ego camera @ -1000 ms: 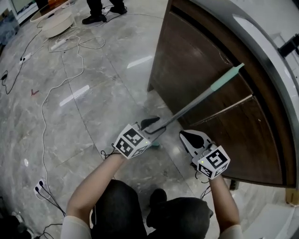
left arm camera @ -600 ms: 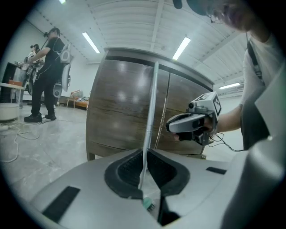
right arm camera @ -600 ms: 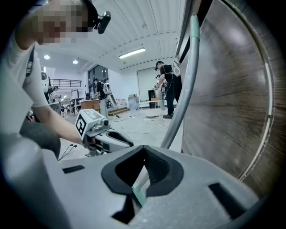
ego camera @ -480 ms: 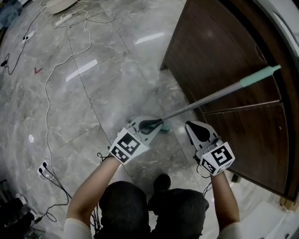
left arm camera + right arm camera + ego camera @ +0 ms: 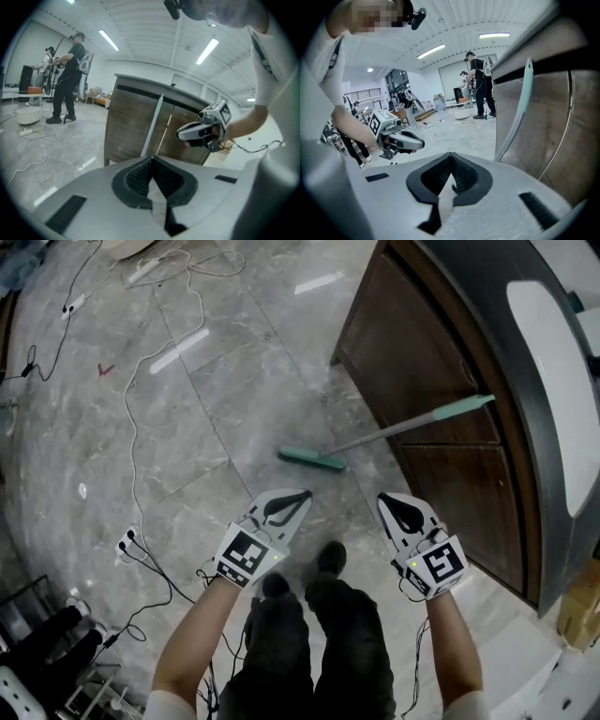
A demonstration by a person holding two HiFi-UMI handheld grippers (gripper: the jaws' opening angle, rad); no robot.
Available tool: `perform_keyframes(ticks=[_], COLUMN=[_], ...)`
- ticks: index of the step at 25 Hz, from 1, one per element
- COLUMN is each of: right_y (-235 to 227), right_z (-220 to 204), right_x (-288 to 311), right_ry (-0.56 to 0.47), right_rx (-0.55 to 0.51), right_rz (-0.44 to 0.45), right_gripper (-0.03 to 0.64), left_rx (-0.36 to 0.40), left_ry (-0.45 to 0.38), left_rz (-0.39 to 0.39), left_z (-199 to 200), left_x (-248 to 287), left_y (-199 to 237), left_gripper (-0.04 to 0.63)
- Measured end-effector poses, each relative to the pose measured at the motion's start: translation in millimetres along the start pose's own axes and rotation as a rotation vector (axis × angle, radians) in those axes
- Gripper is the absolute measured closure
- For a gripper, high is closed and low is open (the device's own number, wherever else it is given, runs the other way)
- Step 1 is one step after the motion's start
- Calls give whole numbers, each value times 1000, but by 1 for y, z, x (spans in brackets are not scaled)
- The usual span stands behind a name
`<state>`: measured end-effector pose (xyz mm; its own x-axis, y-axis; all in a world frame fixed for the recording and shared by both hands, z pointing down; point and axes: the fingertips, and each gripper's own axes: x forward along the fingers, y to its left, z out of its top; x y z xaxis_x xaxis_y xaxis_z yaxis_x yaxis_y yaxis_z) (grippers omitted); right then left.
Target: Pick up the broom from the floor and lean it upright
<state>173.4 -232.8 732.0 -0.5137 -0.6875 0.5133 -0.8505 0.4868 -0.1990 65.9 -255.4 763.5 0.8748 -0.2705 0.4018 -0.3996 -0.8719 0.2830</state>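
The broom stands slanted by itself. Its teal head (image 5: 312, 458) rests on the grey floor, and its grey handle (image 5: 403, 430) runs up to a teal grip against the dark wooden cabinet (image 5: 441, 352). The handle shows in the left gripper view (image 5: 152, 124) and its teal grip in the right gripper view (image 5: 520, 105), leaning on the cabinet front. My left gripper (image 5: 298, 495) (image 5: 151, 159) hangs short of the head; its jaws have just closed, with nothing between them. My right gripper (image 5: 388, 499) (image 5: 451, 155) is level with it, shut and empty, below the handle.
White cables (image 5: 141, 362) snake over the floor at the left, with a plug block (image 5: 127, 545) near my left arm. My shoes (image 5: 328, 559) stand just behind the grippers. People (image 5: 70, 70) stand far off beyond a round basin (image 5: 27, 115).
The left gripper's jaws were open round the handle and have let it go and shut. Both grippers have drawn back from the broom, which now leans on the cabinet alone.
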Motion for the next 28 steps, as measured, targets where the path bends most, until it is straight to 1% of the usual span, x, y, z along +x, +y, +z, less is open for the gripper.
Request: perform_keyframes(ticks=[2, 4, 6, 9, 13, 17, 21, 23, 25, 28], right_y=[14, 25, 34, 56, 107, 168, 205, 223, 236, 240], right_z=[28, 60, 92, 138, 193, 246, 306, 326, 337, 344], right_x=[-21, -40, -61, -98, -154, -213, -271, -308, -345, -393], right_ry=[6, -3, -18, -29, -24, -20, -55, -48, -47, -76], right_rx=[-1, 15, 46, 74, 74, 69, 27, 15, 18, 45], right_rz=[-4, -19, -40, -79, -119, -147, -185, -210, -232, -256], right_gripper=[617, 617, 617, 617, 617, 617, 617, 617, 617, 617], left_rx=[-23, -29, -26, -9, 2, -16, -16, -33, -45, -52], left_ry=[-2, -5, -10, -6, 11, 64, 1, 1, 11, -9], left_rz=[-1, 9, 20, 13, 3, 13, 7, 17, 38, 59], left_z=[28, 57, 87, 131, 188, 233, 304, 326, 338, 354], left_x=[-27, -52, -76, -117, -182, -249, -296, -320, -340, -354], left_y=[-12, -22, -33, -59, -103, -154, -199, -227, -253, -287], left_gripper=[588, 588, 588, 588, 588, 588, 588, 588, 588, 588])
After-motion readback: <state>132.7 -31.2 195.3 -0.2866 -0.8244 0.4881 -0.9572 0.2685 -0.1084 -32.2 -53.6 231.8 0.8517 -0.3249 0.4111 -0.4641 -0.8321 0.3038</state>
